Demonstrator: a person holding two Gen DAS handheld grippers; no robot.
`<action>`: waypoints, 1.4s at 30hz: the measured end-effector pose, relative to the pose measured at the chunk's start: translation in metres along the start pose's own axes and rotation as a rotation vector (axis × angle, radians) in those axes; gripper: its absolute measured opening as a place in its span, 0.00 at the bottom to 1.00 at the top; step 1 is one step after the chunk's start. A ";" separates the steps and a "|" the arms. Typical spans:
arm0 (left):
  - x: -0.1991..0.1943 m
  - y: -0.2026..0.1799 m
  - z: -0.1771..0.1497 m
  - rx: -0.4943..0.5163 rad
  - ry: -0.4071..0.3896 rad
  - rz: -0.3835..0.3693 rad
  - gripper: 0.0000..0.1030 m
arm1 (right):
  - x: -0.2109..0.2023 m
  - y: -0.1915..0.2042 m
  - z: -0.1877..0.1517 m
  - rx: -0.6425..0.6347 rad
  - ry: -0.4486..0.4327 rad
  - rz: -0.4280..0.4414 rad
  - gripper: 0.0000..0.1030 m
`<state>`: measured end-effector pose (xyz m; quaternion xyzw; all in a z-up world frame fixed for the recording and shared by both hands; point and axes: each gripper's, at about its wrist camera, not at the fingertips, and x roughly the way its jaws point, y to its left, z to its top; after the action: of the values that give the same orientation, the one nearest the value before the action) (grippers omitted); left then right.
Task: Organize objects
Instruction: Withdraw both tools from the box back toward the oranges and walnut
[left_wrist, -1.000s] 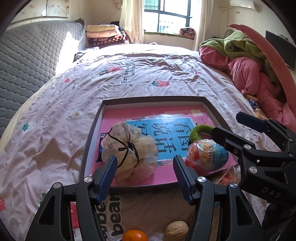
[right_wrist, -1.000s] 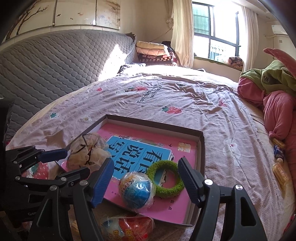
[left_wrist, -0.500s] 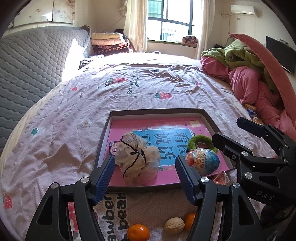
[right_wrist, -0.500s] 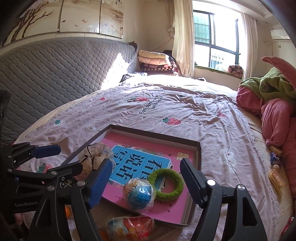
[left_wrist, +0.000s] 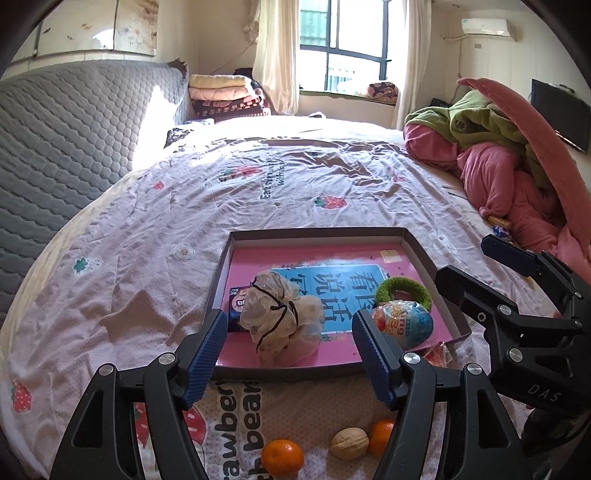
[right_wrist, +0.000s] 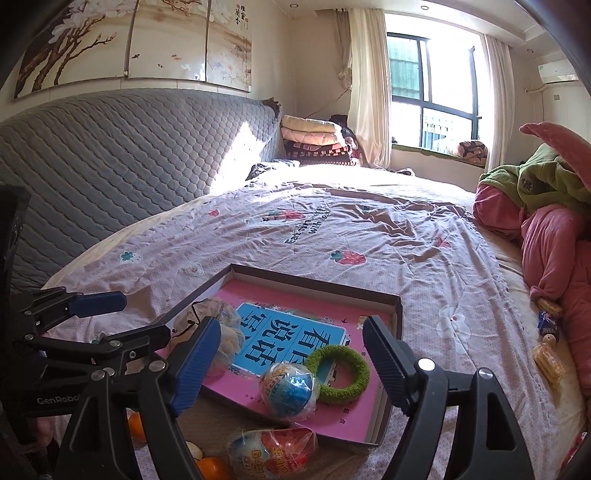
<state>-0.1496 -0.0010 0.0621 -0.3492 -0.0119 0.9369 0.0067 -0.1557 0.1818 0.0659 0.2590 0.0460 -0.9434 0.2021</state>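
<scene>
Lettering "GenRobot" marks left gripper; "DAS" marks right gripper.

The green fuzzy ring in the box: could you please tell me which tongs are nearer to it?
Right. The right tongs frame the green fuzzy ring; the left tongs sit farther left, facing the tied bag.

right gripper jaws wide, empty, tray at 12 o'clock, toy egg centre, green ring touching it at 2 o'clock, second egg outside tray at 6
</scene>
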 end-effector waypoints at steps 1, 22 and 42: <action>-0.001 0.001 0.000 -0.001 -0.002 0.001 0.69 | -0.001 0.000 0.000 0.000 -0.004 0.001 0.77; -0.028 0.002 -0.015 0.006 -0.027 0.032 0.70 | -0.028 0.010 -0.006 -0.012 -0.064 -0.005 0.77; -0.033 0.009 -0.047 0.005 0.002 0.011 0.70 | -0.038 0.025 -0.044 -0.031 -0.040 -0.053 0.78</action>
<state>-0.0944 -0.0095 0.0479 -0.3500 -0.0075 0.9367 0.0025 -0.0950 0.1804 0.0473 0.2357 0.0634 -0.9525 0.1821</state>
